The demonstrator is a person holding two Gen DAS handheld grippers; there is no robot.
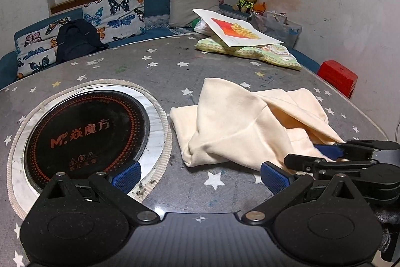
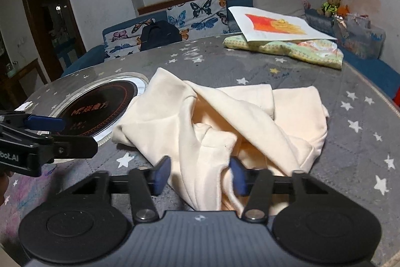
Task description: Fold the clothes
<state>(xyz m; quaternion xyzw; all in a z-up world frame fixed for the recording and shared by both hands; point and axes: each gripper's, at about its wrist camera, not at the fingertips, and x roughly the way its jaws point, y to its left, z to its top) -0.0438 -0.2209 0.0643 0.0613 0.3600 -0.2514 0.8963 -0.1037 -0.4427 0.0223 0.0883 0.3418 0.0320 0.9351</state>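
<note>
A cream garment (image 1: 240,121) lies crumpled on the grey star-patterned table (image 1: 175,71); it also shows in the right wrist view (image 2: 225,121). My left gripper (image 1: 200,178) is open and empty, low over the table just left of the garment's near edge. My right gripper (image 2: 198,175) is open, its blue pads either side of the garment's near fold, with cloth lying between them. The right gripper also shows at the right of the left wrist view (image 1: 350,157), and the left gripper at the left of the right wrist view (image 2: 45,137).
A round black induction hob (image 1: 87,131) is set into the table at the left. A folded green patterned cloth (image 1: 252,51) with a picture sheet (image 1: 237,29) on it lies at the far side. A sofa with butterfly cushions (image 1: 112,14) and a dark backpack (image 1: 75,39) stand behind. A red box (image 1: 337,75) sits at the right.
</note>
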